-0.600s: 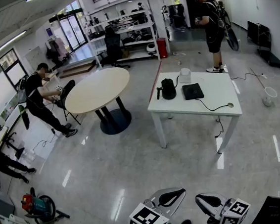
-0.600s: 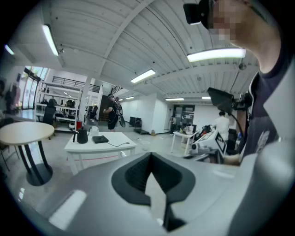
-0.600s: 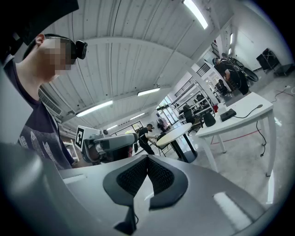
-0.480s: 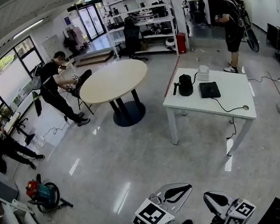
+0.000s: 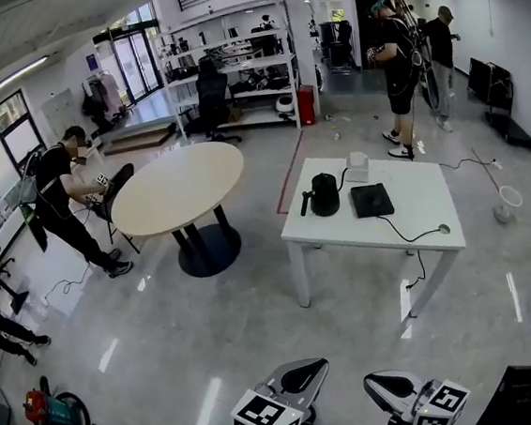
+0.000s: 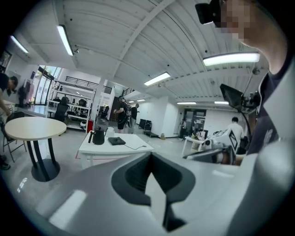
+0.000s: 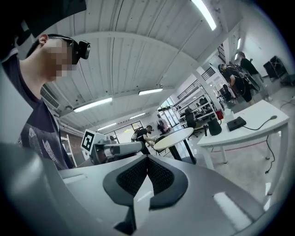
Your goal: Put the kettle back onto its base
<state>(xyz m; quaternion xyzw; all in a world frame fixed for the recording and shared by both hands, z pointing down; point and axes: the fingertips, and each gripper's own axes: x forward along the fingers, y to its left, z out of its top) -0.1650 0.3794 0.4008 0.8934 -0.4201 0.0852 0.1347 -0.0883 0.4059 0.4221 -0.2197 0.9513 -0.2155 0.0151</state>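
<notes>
1. The head view is swinging back to the left after a brief turn to the right. The white table point(image 5: 421, 209) is now sitting slightly lower and larger in frame than before, so the wearer is probably closing on it.
2. The kettle point(image 5: 324, 194) is standing upright on that table, just to the left of the flat black base point(image 5: 371, 199) and not on it. Neither is shifting on the tabletop. The task is therefore judged as not yet begun, with only the approach going on.
3. The left gripper point(image 5: 302, 378) and right gripper point(image 5: 391, 387) are hanging at the bottom edge of the head view, as earlier, well apart from the kettle.
4. The two gripper views are supplying what the head view is cutting off: each pair of pads is pressing together with nothing pinched between.
5. The left gripper view is showing the kettle point(image 6: 98, 136) side-on, handle to the left, and the cord point(image 6: 133, 146) trailing from the base across the tabletop.
6. The right gripper view is showing the left gripper's marker cube point(image 7: 87, 140) close alongside.
7. Only the head view is giving the layout: a stretch of floor point(image 5: 258, 321) lying between wearer and table, and the round table point(image 5: 178, 186) off to the left.
</notes>
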